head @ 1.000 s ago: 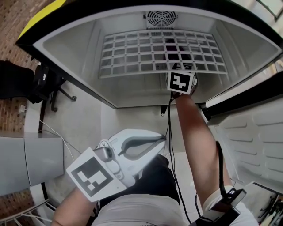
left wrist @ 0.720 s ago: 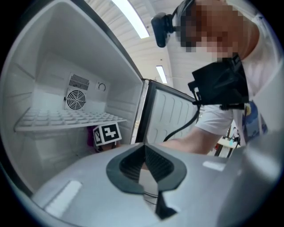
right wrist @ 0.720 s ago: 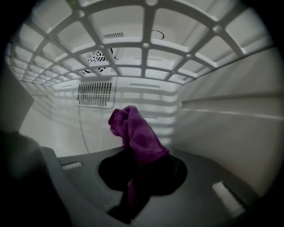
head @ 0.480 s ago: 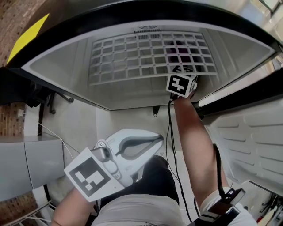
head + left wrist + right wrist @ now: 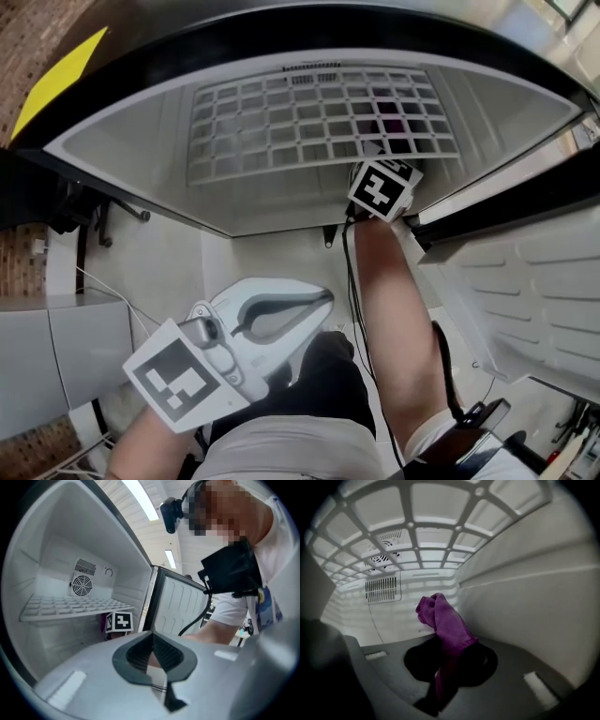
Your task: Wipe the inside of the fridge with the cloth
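The cloth [image 5: 443, 620] is a purple, nubbly, towel-like rag, bunched into a soft wad. It is pinched in the right tool [image 5: 445, 663], whose dark jaws are shut on its lower part so that the free end stands up ahead of them. It sits deep inside the fridge [image 5: 141, 178], under the shelf [image 5: 309, 112] and close to the corner where the back wall meets the right side wall [image 5: 534, 597]. The views do not settle whether the wad actually presses on either wall.

The step in hand looks like the wiping itself, in the lower compartment at its right rear. The next move probably calls for pushing the wad flat against the smooth wall and drawing it along in strokes. The tool body should be kept off the shelf above, and the grip firm enough that the limp fabric does not pull out.

The fridge lining is smooth, pale, moulded plastic with faint horizontal ribs on the side wall. A slotted vent [image 5: 383, 588] sits in the back wall. The shelf is a white open grid of square cells, and a round fan grille [image 5: 80, 585] is set above it. The ribbed door [image 5: 525, 300] stands open on the right.

The left tool [image 5: 319, 302] hangs outside, low in front of the person, with its jaws together on nothing.
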Demonstrator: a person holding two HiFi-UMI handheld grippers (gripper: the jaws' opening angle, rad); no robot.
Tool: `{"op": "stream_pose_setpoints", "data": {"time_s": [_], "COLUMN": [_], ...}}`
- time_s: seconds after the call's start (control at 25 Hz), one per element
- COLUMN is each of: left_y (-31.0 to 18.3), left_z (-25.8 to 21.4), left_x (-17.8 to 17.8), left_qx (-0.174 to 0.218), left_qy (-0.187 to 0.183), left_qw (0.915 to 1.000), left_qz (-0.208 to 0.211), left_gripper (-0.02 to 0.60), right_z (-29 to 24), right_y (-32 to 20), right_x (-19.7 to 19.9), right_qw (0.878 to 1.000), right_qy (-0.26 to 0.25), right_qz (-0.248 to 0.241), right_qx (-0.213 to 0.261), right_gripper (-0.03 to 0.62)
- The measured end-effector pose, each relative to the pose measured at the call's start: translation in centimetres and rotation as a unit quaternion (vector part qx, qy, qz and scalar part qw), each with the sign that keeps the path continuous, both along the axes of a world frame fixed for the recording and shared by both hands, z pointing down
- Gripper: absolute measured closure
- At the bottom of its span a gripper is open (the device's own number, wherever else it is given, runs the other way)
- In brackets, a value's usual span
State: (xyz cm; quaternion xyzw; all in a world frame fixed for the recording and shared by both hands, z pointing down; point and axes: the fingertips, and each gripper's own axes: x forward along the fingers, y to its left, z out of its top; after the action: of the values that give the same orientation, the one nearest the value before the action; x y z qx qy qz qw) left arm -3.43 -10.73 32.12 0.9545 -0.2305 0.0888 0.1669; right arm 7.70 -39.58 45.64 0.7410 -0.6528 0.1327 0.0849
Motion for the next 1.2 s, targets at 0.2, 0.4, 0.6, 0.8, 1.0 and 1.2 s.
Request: {"op": "stream_pose_setpoints", "data": {"time_s": [0.2, 0.4, 0.6, 0.8, 1.0, 1.2], "left_y": [0.7, 1.5, 2.3, 3.2, 4.3, 5.4], "left_z": [0.4, 0.6, 0.1, -0.2, -0.5, -0.8], "left_x": [-1.8, -3.3, -3.7, -4.1, -4.5, -4.8], "left_qx": [0.007, 0.007, 0.006, 0.011, 0.015, 0.017], "left_qy": [-0.006, -0.006, 0.005, 0.003, 0.007, 0.011], "left_qw": [0.9999, 0.9999, 0.9996, 0.9988, 0.9979, 0.9970], "left_qz": [0.005, 0.010, 0.027, 0.047, 0.063, 0.075], "left_gripper": [0.577, 0.577, 0.575, 0.577, 0.575, 0.577], "right_z": [-0.2, -0.4, -0.7, -0.6, -0.5, -1.2], "right_y": [0.1, 0.8, 2.1, 3.9, 5.9, 8.0], "right_x": [0.6, 1.8, 2.0, 2.5, 3.4, 4.1], "right_qw": [0.999, 0.998, 0.997, 0.995, 0.993, 0.990], "right_qy": [-0.018, -0.004, -0.008, -0.021, -0.020, -0.022], "right_qz": [0.038, 0.065, 0.078, 0.099, 0.117, 0.136], "right_qx": [0.015, 0.016, 0.020, 0.015, 0.012, 0.013], "right_gripper": [0.539, 0.539, 0.540, 0.540, 0.540, 0.540]}}
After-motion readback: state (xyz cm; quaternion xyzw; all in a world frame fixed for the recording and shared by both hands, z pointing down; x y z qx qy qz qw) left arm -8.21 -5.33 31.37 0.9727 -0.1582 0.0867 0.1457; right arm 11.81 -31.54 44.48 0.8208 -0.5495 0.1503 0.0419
